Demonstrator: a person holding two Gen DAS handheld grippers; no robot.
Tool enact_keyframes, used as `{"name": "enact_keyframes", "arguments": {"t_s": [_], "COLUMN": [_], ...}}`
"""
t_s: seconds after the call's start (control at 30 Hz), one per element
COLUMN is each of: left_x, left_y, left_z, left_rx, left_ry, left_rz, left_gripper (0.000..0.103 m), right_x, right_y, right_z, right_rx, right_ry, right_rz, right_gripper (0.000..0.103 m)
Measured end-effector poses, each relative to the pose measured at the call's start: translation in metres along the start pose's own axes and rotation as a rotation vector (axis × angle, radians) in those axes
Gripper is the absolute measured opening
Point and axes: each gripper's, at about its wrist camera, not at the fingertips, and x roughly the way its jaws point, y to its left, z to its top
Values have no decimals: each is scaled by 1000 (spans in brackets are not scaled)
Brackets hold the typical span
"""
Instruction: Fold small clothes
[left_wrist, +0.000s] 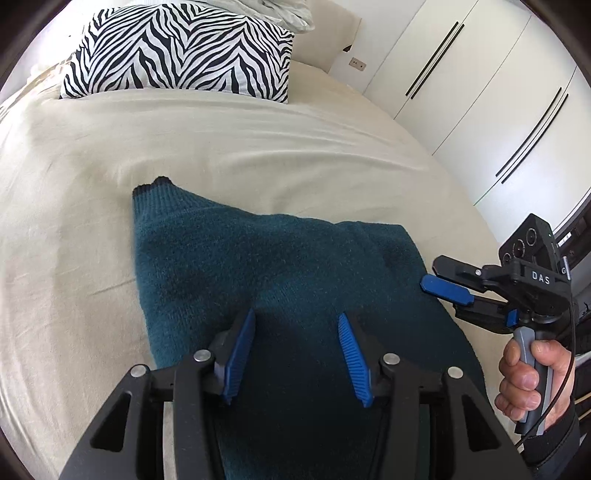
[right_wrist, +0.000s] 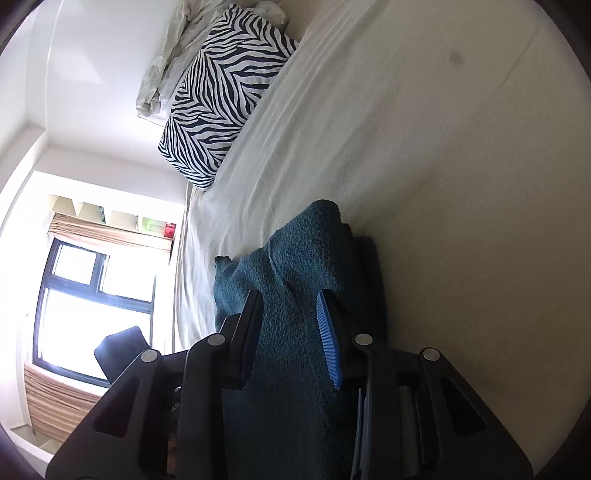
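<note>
A teal knitted sweater (left_wrist: 266, 266) with a dark cuff lies partly folded on the beige bed sheet (left_wrist: 92, 184). My left gripper (left_wrist: 295, 314) is open and hovers just above the sweater's near part, nothing between its blue pads. My right gripper (left_wrist: 430, 284) shows at the sweater's right edge in the left wrist view. In the right wrist view the right gripper (right_wrist: 291, 299) is turned on its side, jaws apart, with a fold of the sweater (right_wrist: 295, 266) lying between the fingers; whether the pads press it is unclear.
A zebra-print pillow (left_wrist: 177, 51) lies at the head of the bed, with a crumpled white duvet (right_wrist: 173, 62) behind it. White wardrobe doors (left_wrist: 480, 92) stand to the right of the bed. A window (right_wrist: 92, 306) is beyond the bed's other side.
</note>
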Motion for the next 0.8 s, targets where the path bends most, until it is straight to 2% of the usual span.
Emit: {"name": "enact_keyframes", "arguments": {"t_s": [0.07, 0.13, 0.23, 0.3, 0.33, 0.43, 0.5, 0.53, 0.57, 0.63, 0.7, 0.73, 0.8], "left_x": [-25, -40, -28, -25, -28, -55, -75, -82, -87, -82, -69, -62, -49], "left_y": [-9, -16, -16, -14, -14, -16, -14, -9, 0, 18, 34, 40, 47], "left_z": [-12, -29, -51, -56, -53, -52, -57, -59, -62, -65, -68, -69, -72], "left_rx": [23, 49, 73, 70, 65, 42, 48, 30, -4, -77, -155, -189, -246], "left_ry": [-32, -52, -10, -22, -21, -66, -122, -139, -148, -106, -25, 9, 68], "left_rz": [3, 3, 17, 12, 11, -25, -7, 2, 1, -17, -34, -64, -139], "left_gripper": [50, 51, 51, 51, 51, 53, 65, 75, 79, 80, 80, 79, 79], "right_x": [-22, -33, -31, -39, -46, -69, -87, -94, -100, -102, -92, -85, -71], "right_y": [15, 23, 9, -8, -12, -1, 5, 4, 1, -8, -22, -28, -37], "right_z": [-24, -53, -85, -92, -94, -97, -94, -92, -88, -79, -71, -68, -63], "right_rx": [-45, -88, -118, -75, -49, -66, -92, -87, -78, -51, 5, 30, 57], "right_ry": [13, 46, 90, 50, 41, 18, -14, -25, -30, -1, 50, 63, 96], "right_rz": [66, 60, 22, 84, 87, 24, 1, -12, -25, -36, -62, -88, -83], "right_gripper": [32, 59, 59, 57, 57, 59, 61, 65, 65, 66, 66, 66, 67]}}
